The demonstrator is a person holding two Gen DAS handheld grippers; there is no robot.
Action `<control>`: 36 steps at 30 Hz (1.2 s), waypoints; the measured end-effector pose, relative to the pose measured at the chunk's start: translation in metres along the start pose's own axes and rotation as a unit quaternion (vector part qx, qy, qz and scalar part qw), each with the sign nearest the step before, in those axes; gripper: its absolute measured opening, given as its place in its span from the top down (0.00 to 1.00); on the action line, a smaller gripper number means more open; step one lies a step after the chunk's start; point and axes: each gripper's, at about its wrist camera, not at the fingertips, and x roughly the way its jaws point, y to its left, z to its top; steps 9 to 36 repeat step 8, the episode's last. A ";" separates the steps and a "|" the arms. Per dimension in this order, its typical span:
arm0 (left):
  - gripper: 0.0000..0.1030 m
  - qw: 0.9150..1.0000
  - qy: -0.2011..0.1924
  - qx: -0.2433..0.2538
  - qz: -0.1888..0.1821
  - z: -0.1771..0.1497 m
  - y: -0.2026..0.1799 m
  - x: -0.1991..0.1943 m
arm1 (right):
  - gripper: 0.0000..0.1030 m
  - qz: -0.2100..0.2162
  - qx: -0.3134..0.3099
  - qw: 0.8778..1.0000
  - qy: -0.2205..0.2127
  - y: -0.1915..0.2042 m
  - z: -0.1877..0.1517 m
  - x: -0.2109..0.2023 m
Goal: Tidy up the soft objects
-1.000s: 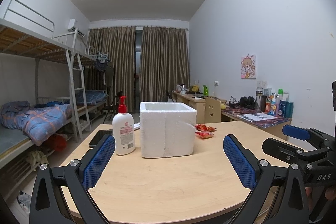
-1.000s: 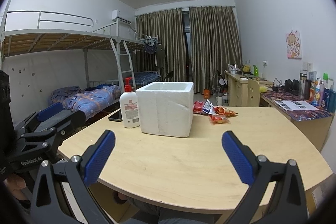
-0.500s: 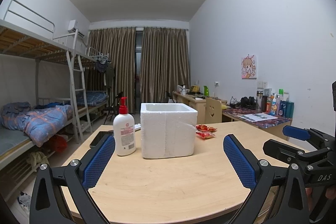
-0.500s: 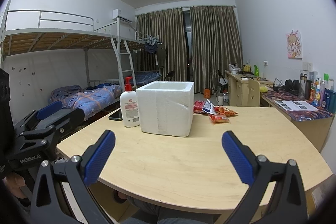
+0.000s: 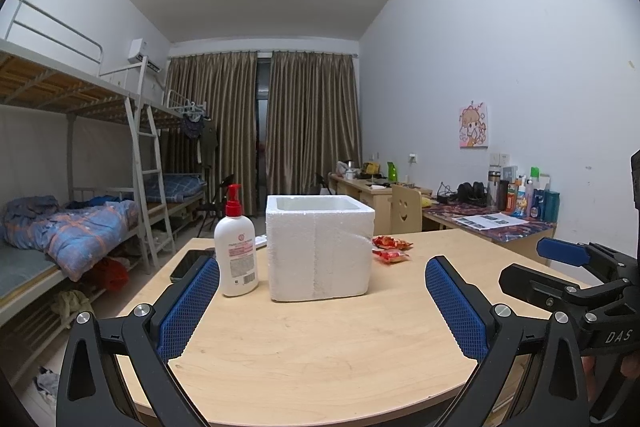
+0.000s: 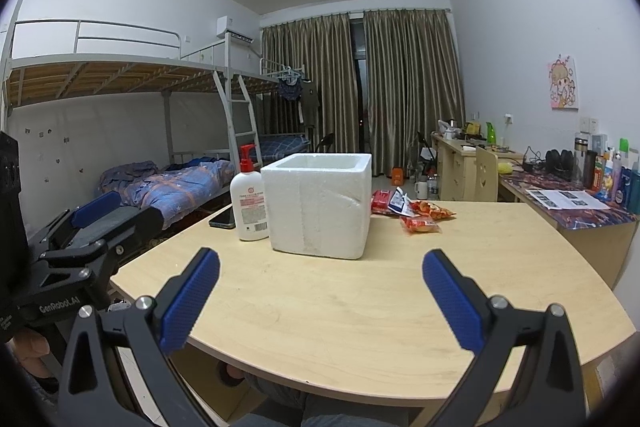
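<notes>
A white foam box stands open-topped on the round wooden table. Several red and orange snack packets lie just right of and behind it. A white pump bottle with a red top stands at the box's left side. My left gripper is open and empty over the table's near edge, well short of the box. My right gripper is likewise open and empty, also short of the box. Each gripper appears at the edge of the other's view.
A dark phone lies on the table left of the bottle. Bunk beds line the left wall. Desks with bottles, papers and a chair run along the right wall. Curtains close the far end.
</notes>
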 end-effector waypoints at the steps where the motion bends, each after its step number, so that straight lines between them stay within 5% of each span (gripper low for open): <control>1: 0.00 1.000 0.001 0.001 0.001 0.000 0.000 0.000 | 0.00 0.000 0.001 1.000 0.000 0.000 0.000 -0.001; 36: 0.00 1.000 -0.002 0.006 0.001 0.000 -0.002 -0.001 | 0.00 -0.001 0.001 1.000 0.003 0.000 -0.001 -0.001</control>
